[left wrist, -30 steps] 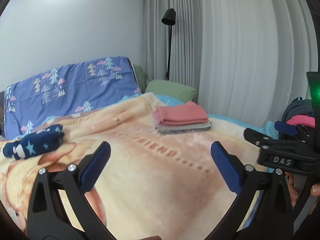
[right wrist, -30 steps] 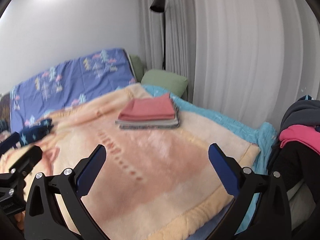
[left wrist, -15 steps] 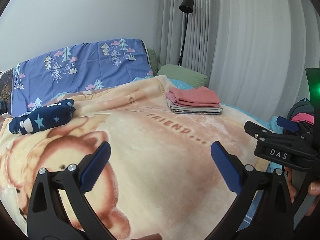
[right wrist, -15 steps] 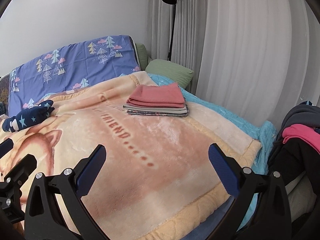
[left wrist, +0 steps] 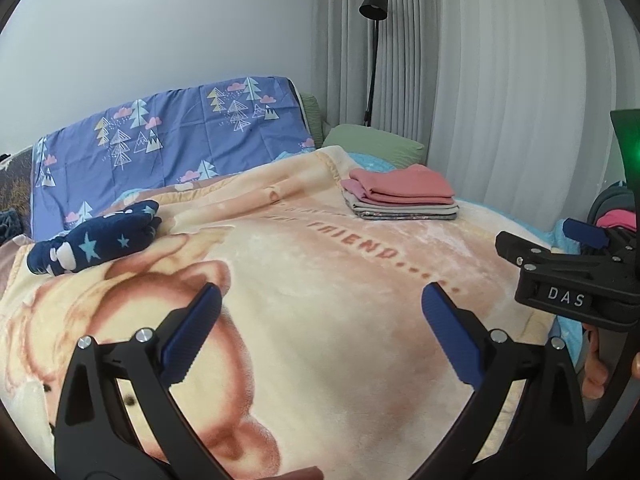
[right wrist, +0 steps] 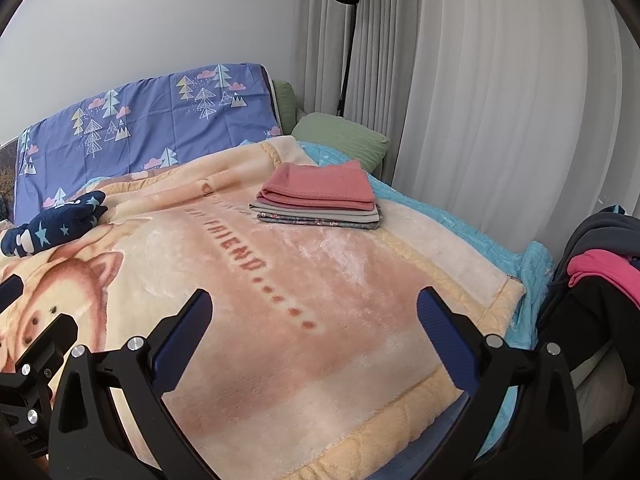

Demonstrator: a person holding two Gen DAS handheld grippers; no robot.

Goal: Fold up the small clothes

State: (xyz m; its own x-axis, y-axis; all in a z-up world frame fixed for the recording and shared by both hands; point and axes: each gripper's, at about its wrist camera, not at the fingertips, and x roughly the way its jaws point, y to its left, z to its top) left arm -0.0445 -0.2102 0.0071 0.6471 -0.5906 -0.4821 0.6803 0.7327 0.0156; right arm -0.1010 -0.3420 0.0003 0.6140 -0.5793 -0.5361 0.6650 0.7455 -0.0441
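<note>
Left hand-held gripper (left wrist: pixel 320 332): wide open, empty, above blanket (left wrist: pixel 320 280).
Right hand-held gripper (right wrist: pixel 314 332): wide open, empty.
Folded clothes (right wrist: pixel 320 196): stacked ahead.
Star-print garment (left wrist: pixel 96 242): crumpled, far left.

- "FRIEND....." is read in reddish-brown caps on the plush blanket (left wrist: pixel 320 280), w/ a row of dots trailing after it; seen in both views.
- A fainter line of lettering above it on the blanket is noted, too blurred to be read.
- "DAS" is read in white on a black label on the right gripper (left wrist: pixel 566 298), seen from the left wrist cam.
</note>
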